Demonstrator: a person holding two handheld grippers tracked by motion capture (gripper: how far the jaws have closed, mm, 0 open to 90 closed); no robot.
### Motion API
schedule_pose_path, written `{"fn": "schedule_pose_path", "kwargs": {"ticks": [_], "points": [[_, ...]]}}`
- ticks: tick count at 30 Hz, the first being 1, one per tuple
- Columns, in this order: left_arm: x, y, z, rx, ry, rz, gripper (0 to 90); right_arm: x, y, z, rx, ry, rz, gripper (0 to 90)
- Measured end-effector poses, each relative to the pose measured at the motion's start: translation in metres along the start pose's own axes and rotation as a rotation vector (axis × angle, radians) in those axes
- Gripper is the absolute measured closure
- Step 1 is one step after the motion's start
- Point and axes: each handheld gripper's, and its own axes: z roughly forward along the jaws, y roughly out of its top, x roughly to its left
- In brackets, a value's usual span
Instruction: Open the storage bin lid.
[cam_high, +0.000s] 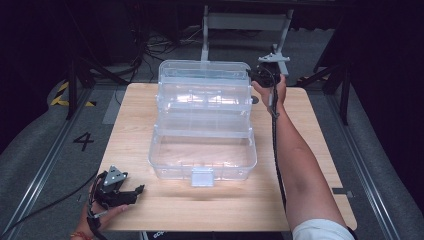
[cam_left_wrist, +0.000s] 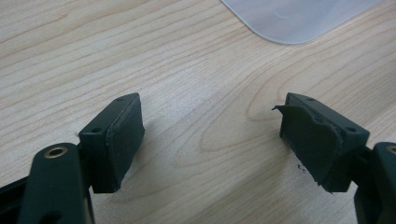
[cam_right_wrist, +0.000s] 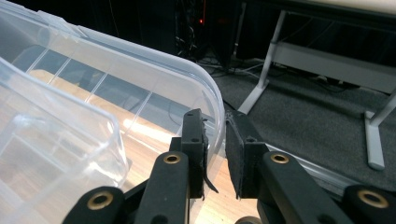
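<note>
**Two sets of fingers, one clear box, one thin rim**

Lower left of the high view: my left gripper (cam_high: 116, 192) rests on the worktop (cam_high: 300, 200) near its front edge, fingers (cam_left_wrist: 114, 140) spread wide with nothing but bare wood grain between them. A rounded corner of clear plastic shows at the top of the left gripper view, well apart from those pads.

Centre of the frame: the clear tiered box (cam_high: 202, 125) stands open on the worktop, trays stepped back toward the raised lid (cam_high: 202, 70), its latch (cam_high: 202, 176) facing me at the front.

Upper right: my right gripper (cam_high: 256, 75) is up at the lid's far right corner. In the right gripper view the fingers (cam_right_wrist: 194, 149) are nearly closed and straddle the lid's curved rim (cam_right_wrist: 208, 100); I judge they are pinching that edge, though a sliver of gap shows on one side.

What worries me: the rim is thin, smooth and curved, so a light pinch could slide off as I swing the lid. Pulling from one corner could also twist the lid or drag the whole box across the worktop, since my left fingers are not bracing it.
</note>
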Motion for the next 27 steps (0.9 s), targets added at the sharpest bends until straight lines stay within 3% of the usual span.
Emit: {"fn": "schedule_pose_path", "kwargs": {"ticks": [4,9,10,12,15,16,27], "points": [[0.000,0.000,0.000,0.003,-0.002,0.004,22.2,0.000,-0.004,0.009,0.027,-0.017,0.000,78.7],[0.000,0.000,-0.001,0.007,-0.007,0.003,22.1,-0.002,-0.010,0.014,0.058,-0.012,0.035,80.4],[0.000,0.000,0.000,0.002,-0.010,0.005,22.2,-0.004,-0.014,0.015,0.076,-0.009,0.019,90.0],[-0.001,-0.001,0.000,0.000,-0.010,0.004,22.2,-0.004,-0.016,0.015,0.079,0.008,0.007,90.0],[-0.001,0.000,0.000,0.000,-0.012,0.004,22.1,-0.001,-0.019,0.017,0.106,-0.005,-0.041,90.0],[-0.001,-0.001,0.000,-0.001,-0.012,0.004,22.1,0.000,-0.019,0.016,0.100,0.006,-0.020,90.0],[-0.001,-0.001,0.000,-0.002,-0.013,0.002,22.1,0.001,-0.020,0.014,0.107,-0.004,-0.036,90.0]]}}
